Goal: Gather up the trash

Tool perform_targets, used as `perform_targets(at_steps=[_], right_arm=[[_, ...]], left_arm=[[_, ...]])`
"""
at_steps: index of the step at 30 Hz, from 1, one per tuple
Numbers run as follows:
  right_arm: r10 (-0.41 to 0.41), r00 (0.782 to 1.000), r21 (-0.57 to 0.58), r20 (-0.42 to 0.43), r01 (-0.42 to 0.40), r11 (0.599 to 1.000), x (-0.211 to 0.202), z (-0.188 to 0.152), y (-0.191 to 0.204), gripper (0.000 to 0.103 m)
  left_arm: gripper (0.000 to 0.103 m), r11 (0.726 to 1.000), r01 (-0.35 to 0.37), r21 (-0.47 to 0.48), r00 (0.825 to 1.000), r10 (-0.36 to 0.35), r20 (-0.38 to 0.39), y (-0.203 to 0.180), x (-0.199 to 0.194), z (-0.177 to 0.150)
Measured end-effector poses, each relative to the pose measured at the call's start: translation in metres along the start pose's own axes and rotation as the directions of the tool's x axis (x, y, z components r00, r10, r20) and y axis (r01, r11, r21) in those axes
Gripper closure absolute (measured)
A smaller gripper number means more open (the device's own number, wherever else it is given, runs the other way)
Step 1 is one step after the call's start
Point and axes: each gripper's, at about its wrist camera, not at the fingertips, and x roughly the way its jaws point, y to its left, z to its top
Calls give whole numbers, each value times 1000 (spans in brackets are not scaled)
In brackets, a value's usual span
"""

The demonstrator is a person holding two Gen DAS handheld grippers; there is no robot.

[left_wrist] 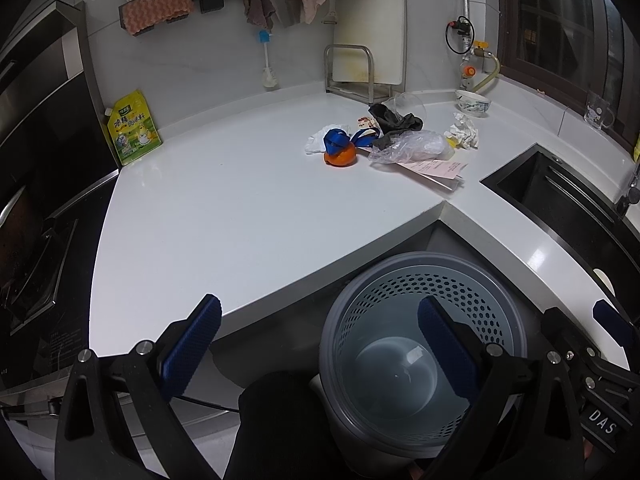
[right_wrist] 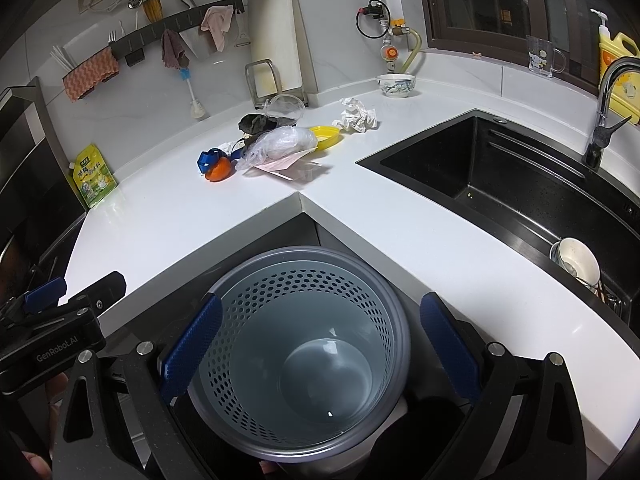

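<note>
From the left wrist, the left hand-held gripper [left_wrist: 320, 344] hangs wide and empty; the trash pile [left_wrist: 396, 140] lies untouched on the desk [left_wrist: 240, 208]. From the right wrist, the right hand-held gripper [right_wrist: 320, 344] gapes wide over the empty bin [right_wrist: 304, 344]; nothing collected.

Trash heap [left_wrist: 400, 140] on counter corner; bin [right_wrist: 300, 352] empty

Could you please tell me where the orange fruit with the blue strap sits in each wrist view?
Left wrist: the orange fruit lies right of centre, upper half, at the trash pile's left end.
Right wrist: it lies left of centre, upper half.
Shared landmark: the grey perforated bin below the counter corner.
</note>
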Motion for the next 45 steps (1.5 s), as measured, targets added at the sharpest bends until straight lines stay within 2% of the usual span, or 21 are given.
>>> perform_targets(at_steps=[20,31,35,39,45], right_arm=[[1,1000,-10,-7,-1,1000,3,0,2,9],[19,1000,-21,-21,-19,1000,23,0,-3,9],[45,999,-33,-30,-46,998,37,9,-5,9],[57,998,-82,0,-57,995,49,27,-3,9],[90,995,-140,33,-85,987,80,70,-1,9]], left_arm=[[6,1000,-2,-4,1000,2,0,2,2,2],[6,999,-6,-38,999,5,-32,17,32,7],[6,999,-13,-30,1000,12,-22,20,43,17],[6,999,-22,-27,1000,22,3,23,59,35],[6,998,-33,-56,999,34,25,29,89,69]])
